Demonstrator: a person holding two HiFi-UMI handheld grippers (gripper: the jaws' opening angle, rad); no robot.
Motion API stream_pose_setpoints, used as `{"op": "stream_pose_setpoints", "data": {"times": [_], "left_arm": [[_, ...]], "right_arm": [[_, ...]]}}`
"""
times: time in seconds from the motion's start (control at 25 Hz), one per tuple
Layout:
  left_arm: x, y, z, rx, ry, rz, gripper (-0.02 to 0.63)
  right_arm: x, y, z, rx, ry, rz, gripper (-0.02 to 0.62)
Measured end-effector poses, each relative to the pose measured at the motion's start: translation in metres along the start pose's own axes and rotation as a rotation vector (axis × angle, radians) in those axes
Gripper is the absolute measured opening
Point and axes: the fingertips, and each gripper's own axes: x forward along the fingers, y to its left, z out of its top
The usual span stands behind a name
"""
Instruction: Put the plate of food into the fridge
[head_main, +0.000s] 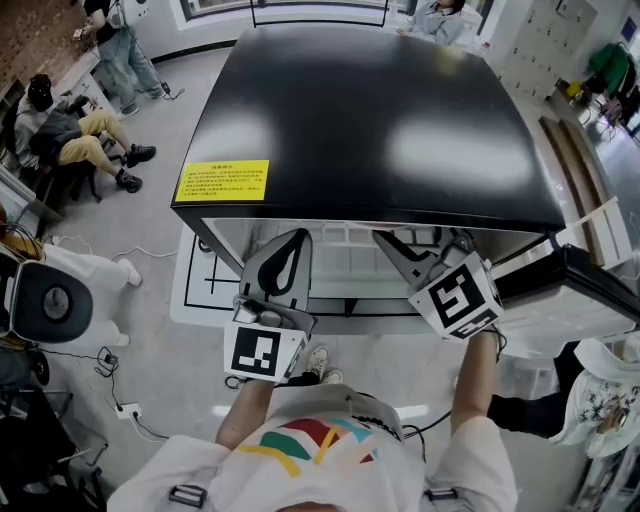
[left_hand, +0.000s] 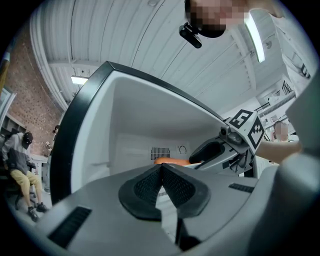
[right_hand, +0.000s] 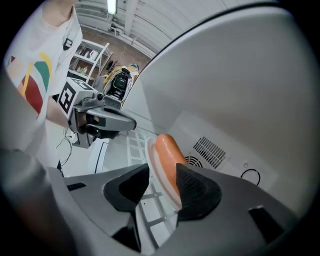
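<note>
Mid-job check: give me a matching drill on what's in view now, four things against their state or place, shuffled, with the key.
Things:
1 left gripper
2 right gripper
3 sausage
4 yellow label

States or places:
A on the white plate inside the fridge
B jaws apart
C on the fridge's black top
D jaws together

Pairs: 1-D, 2-B, 3-A, 4-C
</note>
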Motion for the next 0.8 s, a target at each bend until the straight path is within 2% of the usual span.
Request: {"op": "stream_pose_setpoints", "data": {"times": [0.28, 0.52, 0.8], "left_arm": [[0.001, -0.003, 0.003, -0.003, -0.008, 0.0, 0.005], [-0.001, -0.004, 0.004, -0.001, -0.01, 0.001, 0.005], [-0.003, -0.008, 0.008, 0.009, -0.019, -0.005, 0.006]], "right_arm": [[0.004, 0.008, -0.004, 0.071, 0.043, 0.045, 0.173], [-0.002, 0.005, 0.006, 0.134, -0.011, 0.055, 0.187], [-0.012, -0.005, 0.017, 0.153, -0.072, -0.03, 0.186]]}}
